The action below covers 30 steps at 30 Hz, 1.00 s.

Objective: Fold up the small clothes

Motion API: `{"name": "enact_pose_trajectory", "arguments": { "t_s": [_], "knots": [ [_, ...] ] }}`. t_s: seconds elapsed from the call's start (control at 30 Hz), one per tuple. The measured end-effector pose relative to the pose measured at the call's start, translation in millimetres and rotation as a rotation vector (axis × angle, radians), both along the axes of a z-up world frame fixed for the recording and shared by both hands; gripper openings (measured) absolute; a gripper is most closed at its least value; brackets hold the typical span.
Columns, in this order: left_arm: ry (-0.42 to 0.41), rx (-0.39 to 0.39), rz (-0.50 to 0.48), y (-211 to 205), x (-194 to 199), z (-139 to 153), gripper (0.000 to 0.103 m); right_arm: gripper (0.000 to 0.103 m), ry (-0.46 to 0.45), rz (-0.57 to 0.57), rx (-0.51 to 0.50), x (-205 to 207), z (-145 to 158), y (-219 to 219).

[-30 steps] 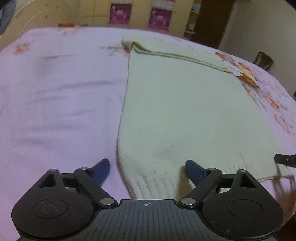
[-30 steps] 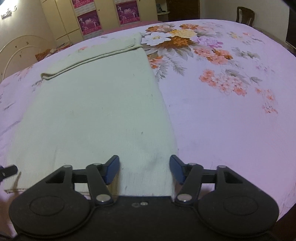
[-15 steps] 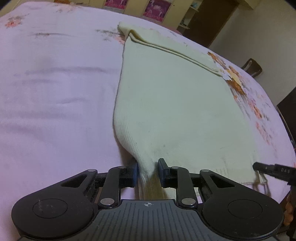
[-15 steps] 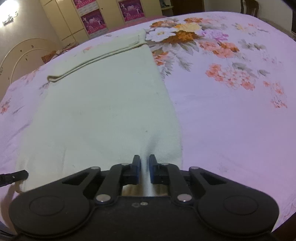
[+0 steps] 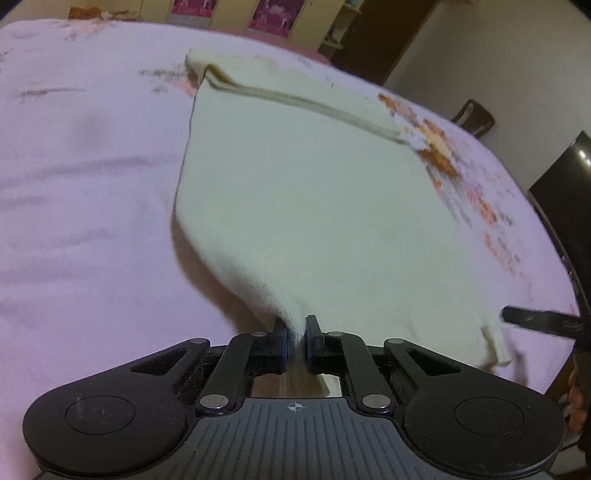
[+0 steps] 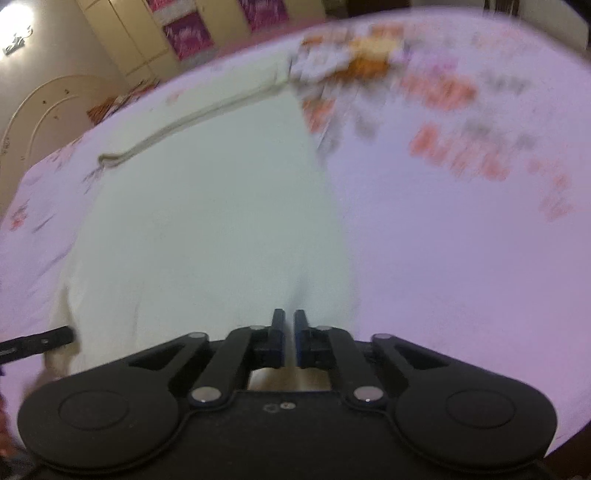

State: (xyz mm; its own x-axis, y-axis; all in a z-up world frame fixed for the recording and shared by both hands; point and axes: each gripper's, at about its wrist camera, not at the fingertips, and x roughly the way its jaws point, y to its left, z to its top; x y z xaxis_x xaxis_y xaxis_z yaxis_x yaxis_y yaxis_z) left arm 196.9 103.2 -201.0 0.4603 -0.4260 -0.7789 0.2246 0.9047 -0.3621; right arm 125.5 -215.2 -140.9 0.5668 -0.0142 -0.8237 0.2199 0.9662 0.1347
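A cream knitted garment (image 5: 314,206) lies spread on a bed covered with a pale lilac sheet (image 5: 85,206), the sheet plain toward the bed's left side and printed with orange and pink flowers (image 6: 454,147) toward its right side. The garment's far end carries a folded band that runs slantwise across its width, and that end rests flat on the bed. At the near edge of the bed the left hand-held gripper (image 5: 295,339) has its two blue-padded fingers pressed almost together on the garment's near left corner, the cloth pinched into a narrow ridge between them and raised off the sheet, so that the left border curves up from the bed and throws a shadow beneath. Further along the same near hem, the right hand-held gripper (image 6: 289,339) is likewise closed to a thin slit on the near right corner, a small pucker of cream fabric rising just ahead of its tips. Each gripper's dark finger shows at the margin of the other's view, beside the hem. The right wrist view is smeared with blur, so the flowers there read only as streaks. Beyond the bed's far edge stand cream wardrobe doors with magenta posters (image 6: 188,35), and a dark wooden chair (image 5: 474,118) waits off the far right corner.
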Motion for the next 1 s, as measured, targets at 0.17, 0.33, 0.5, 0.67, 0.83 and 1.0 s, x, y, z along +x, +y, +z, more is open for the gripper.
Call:
{"name": "enact_pose_trajectory", "arguments": {
  "t_s": [0.17,0.33,0.5,0.67,0.83,1.0],
  "knots": [
    [0.035,0.001,0.027,3.5,3.1,-9.0,0.009,0.047,0.106,0.012,0.094,7.5,-22.0,-9.1],
    [0.004,-0.05,0.03,7.1,2.5,-3.2,0.009,0.01,0.122,0.073,0.116,9.7,-21.8,11.6],
    [-0.126,-0.132,0.058,4.6,25.8,29.9,0.009,0.009,0.039,0.025,0.336,24.6,-4.4,-3.7],
    [-0.236,-0.212,0.088,4.3,81.8,67.2,0.009,0.009,-0.128,0.023,0.437,63.7,37.1,-16.0],
    [-0.329,-0.231,0.141,-1.0,155.9,86.9,0.009,0.009,-0.243,0.025,0.445,132.7,61.6,-29.8],
    [-0.369,-0.196,0.189,-15.3,237.4,86.0,0.009,0.009,-0.285,0.0,0.463,217.0,58.8,-46.2]
  ]
}}
